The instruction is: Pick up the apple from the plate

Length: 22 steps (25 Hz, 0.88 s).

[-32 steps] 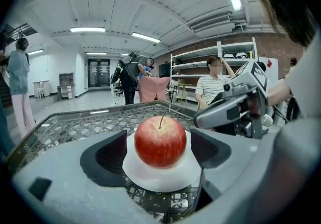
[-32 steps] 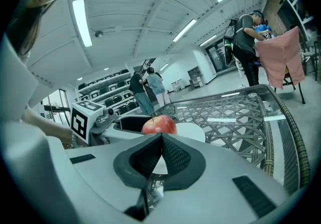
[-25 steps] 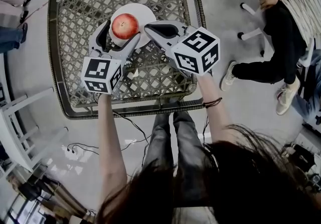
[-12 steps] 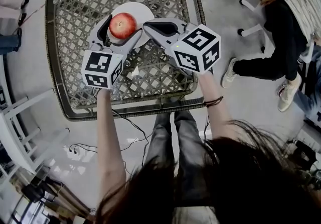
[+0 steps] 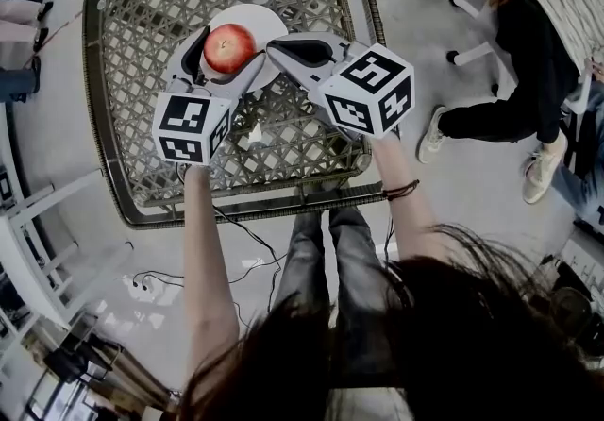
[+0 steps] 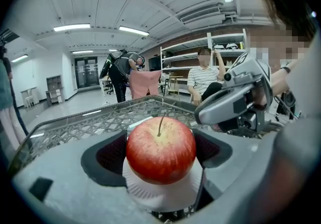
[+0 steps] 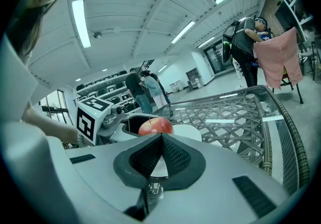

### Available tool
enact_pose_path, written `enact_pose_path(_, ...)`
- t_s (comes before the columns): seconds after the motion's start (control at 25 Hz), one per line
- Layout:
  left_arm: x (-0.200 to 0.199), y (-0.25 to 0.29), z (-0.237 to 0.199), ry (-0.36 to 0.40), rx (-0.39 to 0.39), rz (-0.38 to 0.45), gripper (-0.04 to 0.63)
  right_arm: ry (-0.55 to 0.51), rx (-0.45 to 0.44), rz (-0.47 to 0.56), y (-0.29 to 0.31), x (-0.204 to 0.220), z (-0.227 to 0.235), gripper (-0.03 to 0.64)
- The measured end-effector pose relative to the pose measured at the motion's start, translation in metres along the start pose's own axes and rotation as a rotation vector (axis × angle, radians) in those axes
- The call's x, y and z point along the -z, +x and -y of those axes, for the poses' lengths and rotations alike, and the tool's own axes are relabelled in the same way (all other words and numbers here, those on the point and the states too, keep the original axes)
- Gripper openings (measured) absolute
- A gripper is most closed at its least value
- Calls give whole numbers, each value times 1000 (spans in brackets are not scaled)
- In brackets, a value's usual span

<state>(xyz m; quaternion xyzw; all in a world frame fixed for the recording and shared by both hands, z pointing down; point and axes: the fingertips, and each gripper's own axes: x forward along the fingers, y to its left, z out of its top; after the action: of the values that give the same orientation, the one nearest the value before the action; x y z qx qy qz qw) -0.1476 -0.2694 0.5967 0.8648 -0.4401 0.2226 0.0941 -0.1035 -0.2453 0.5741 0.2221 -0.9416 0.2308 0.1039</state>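
Two jaws of left hand-held gripper (image 6: 160,148) clasp the apple (image 6: 161,142).

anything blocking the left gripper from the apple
Nothing visible does. The apple sits between the jaws of the left gripper with no gap showing on either side, over the plate. The right gripper, shut, is off to one side.

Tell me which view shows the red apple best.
Left gripper view: the round red apple fills the centre, stem and skin clear. Head view shows it small, from above; right gripper view only its top.
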Motion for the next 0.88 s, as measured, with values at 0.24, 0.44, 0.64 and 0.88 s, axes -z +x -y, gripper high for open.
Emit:
enact_pose_path(0.24, 0, 0, 0, 1, -3, -3, 414, -1, 0, 0, 0, 0, 0, 9)
enact_pose_path(0.44, -2, -1, -1, 4, -11, 3, 414, -4, 0, -1, 0, 0, 1, 9)
enact_pose_path(0.64, -7, -5, -5, -17, -30, 28, 414, 2, 1, 0, -1, -1, 1, 9)
enact_pose_path(0.88, -12, -14, -4, -41, -42, 31, 414, 0, 2, 4, -5, -9, -1, 9)
